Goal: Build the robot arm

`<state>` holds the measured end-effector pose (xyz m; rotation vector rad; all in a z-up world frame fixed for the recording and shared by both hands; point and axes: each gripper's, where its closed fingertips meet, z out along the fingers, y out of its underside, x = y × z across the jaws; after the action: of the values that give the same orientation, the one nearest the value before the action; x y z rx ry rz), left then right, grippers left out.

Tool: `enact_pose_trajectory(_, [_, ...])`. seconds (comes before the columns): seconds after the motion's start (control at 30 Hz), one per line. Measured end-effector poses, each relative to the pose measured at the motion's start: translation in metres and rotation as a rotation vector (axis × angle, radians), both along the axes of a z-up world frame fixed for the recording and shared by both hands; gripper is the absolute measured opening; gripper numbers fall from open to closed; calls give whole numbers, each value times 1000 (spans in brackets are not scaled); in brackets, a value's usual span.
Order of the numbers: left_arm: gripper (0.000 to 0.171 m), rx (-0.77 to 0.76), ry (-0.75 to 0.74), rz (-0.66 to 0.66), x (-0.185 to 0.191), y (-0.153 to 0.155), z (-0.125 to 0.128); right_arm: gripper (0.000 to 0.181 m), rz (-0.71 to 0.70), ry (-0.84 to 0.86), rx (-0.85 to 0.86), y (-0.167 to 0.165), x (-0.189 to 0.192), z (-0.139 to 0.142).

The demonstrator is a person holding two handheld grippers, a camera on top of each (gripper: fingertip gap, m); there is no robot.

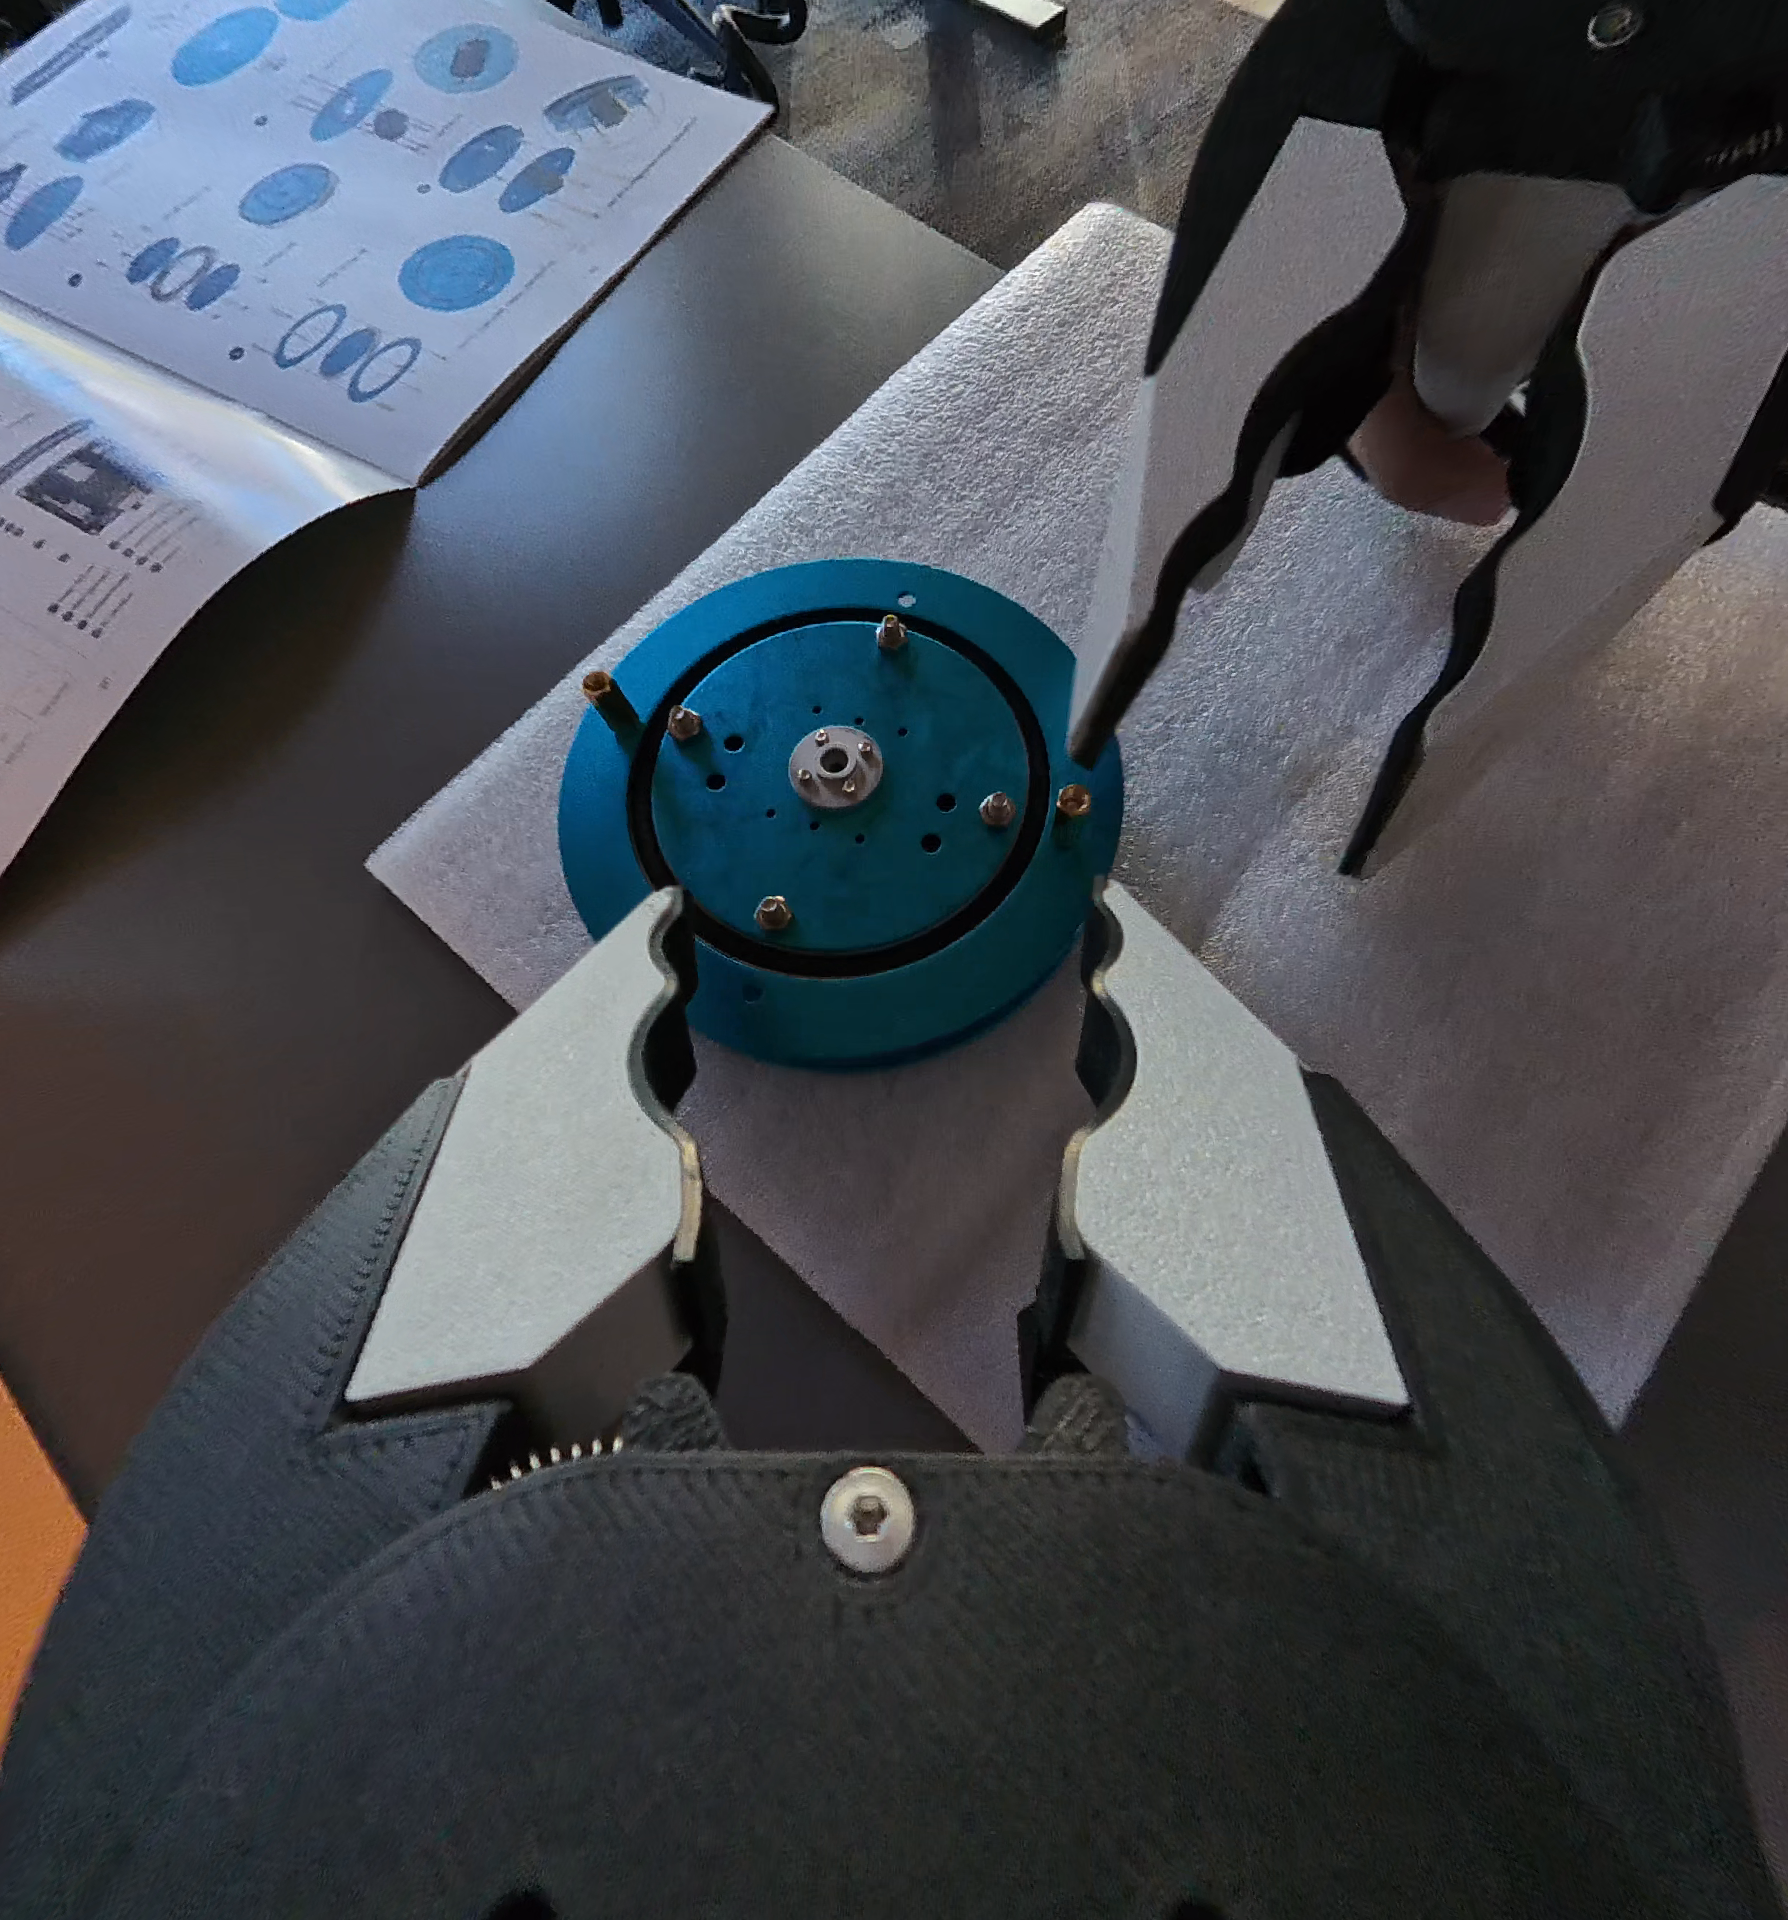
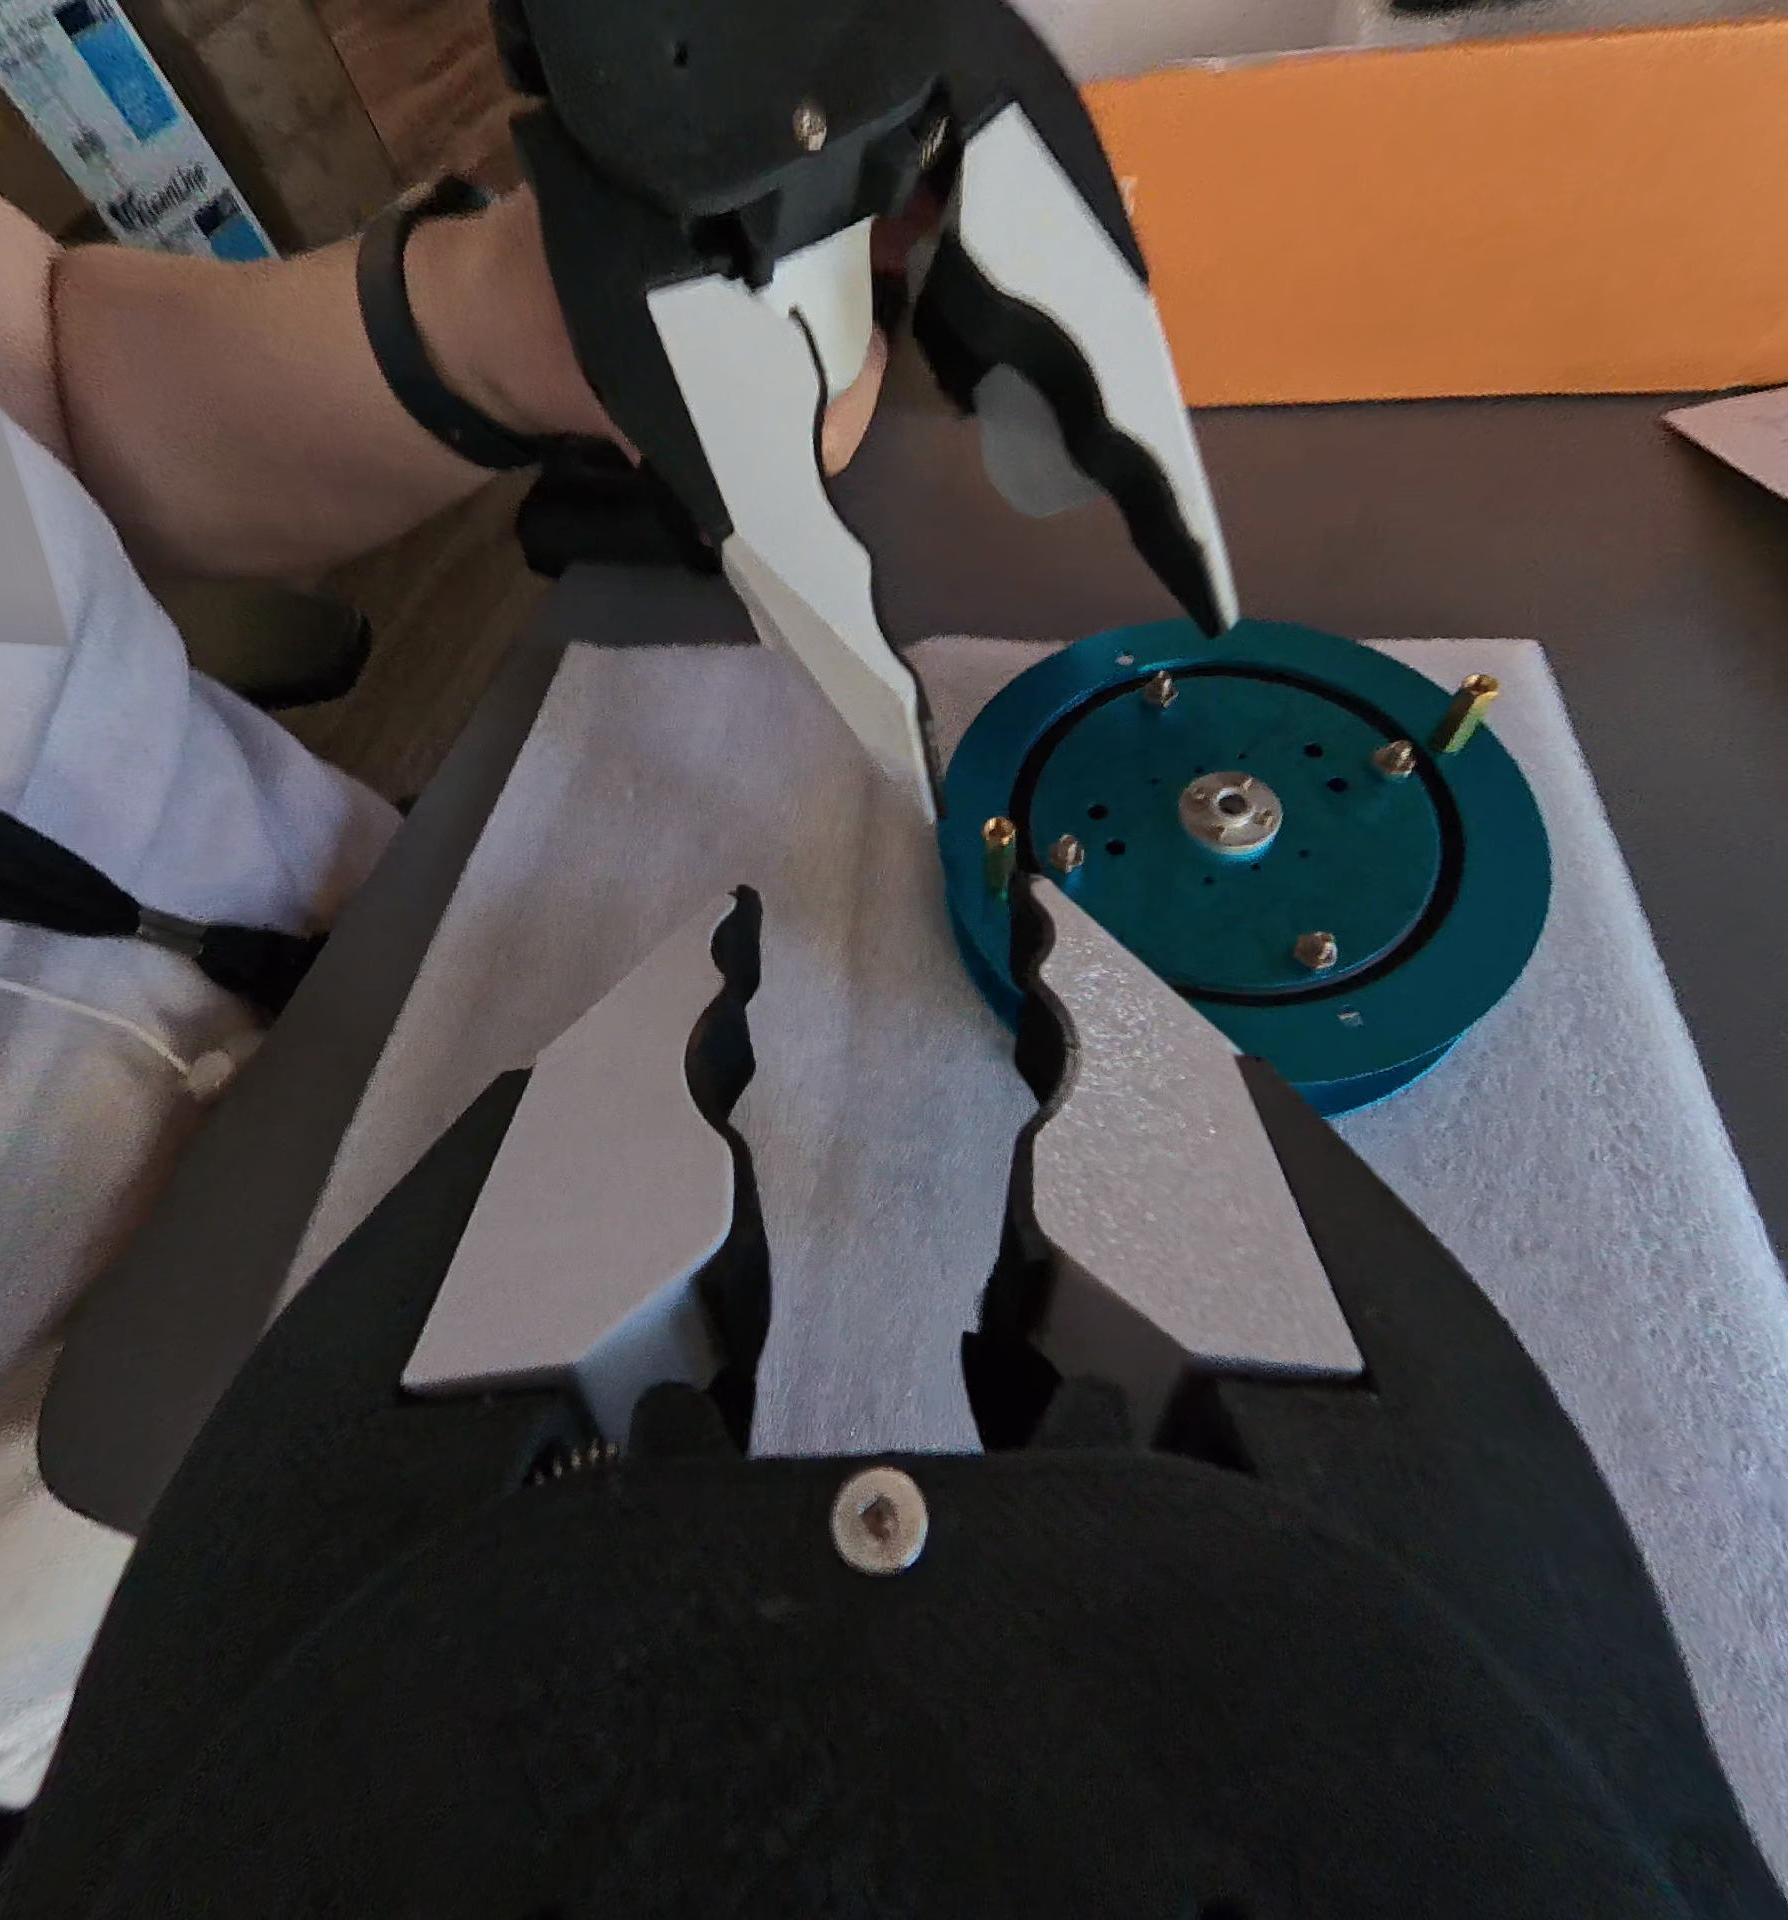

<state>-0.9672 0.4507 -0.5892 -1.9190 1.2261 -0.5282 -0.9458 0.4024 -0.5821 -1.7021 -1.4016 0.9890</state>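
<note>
A blue round disc (image 1: 869, 862) with an inner plate, a silver hub and small brass nuts lies on a white foam sheet (image 1: 1492, 831). Two brass standoffs stand on its rim, one at the left (image 1: 599, 691) and one at the right (image 1: 1074, 800). My left gripper (image 1: 882, 914) is open and empty, with its tips over the disc's near edge. It also shows in the right wrist view (image 2: 1074, 717). My right gripper (image 2: 885, 894) is open and empty over the foam (image 2: 1596, 1247). Its right fingertip is next to a standoff (image 2: 999, 847) on the disc (image 2: 1285, 883). It also shows in the left wrist view (image 1: 1222, 805).
An open printed manual (image 1: 246, 260) with blue diagrams lies on the dark table at the far left. An orange box (image 2: 1492, 208) stands behind the disc. A person's forearm with a black wristband (image 2: 246, 395) reaches in from the left.
</note>
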Motion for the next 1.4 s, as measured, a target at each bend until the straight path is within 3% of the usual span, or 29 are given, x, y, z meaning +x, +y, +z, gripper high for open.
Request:
enact_pose_trajectory(0.23, [77, -9, -14, 13, 15, 8, -5, 55, 16, -21, 12, 1, -13, -6])
enact_pose_trajectory(0.3, [67, -10, -14, 40, 9, 11, -6, 56, -8, -34, 10, 0, -5, -7])
enact_pose_trajectory(0.43, [70, -46, -57, 58, -3, 6, -2, 55, -68, -3, 24, 4, 3, -2])
enact_pose_trajectory(0.53, [70, -25, -81, 18, 13, -2, 6, 55, -80, 14, 5, 9, -1, -2])
enact_pose_trajectory(0.67, [72, 8, -20, -3, 30, 1, -1, 51, -59, -27, -7, 1, -2, -7])
enact_pose_trajectory(0.87, [70, -10, -24, 25, 15, 4, -6, 47, -57, -43, 10, -6, -2, -9])
enact_pose_trajectory(1.1, [70, 5, -9, -16, 17, 0, -3, 55, -36, -23, 34, 4, -13, -2])
enact_pose_trajectory(1.4, [67, -3, -8, 0, 9, 2, -6, 44, -56, -21, -5, 0, 1, -4])
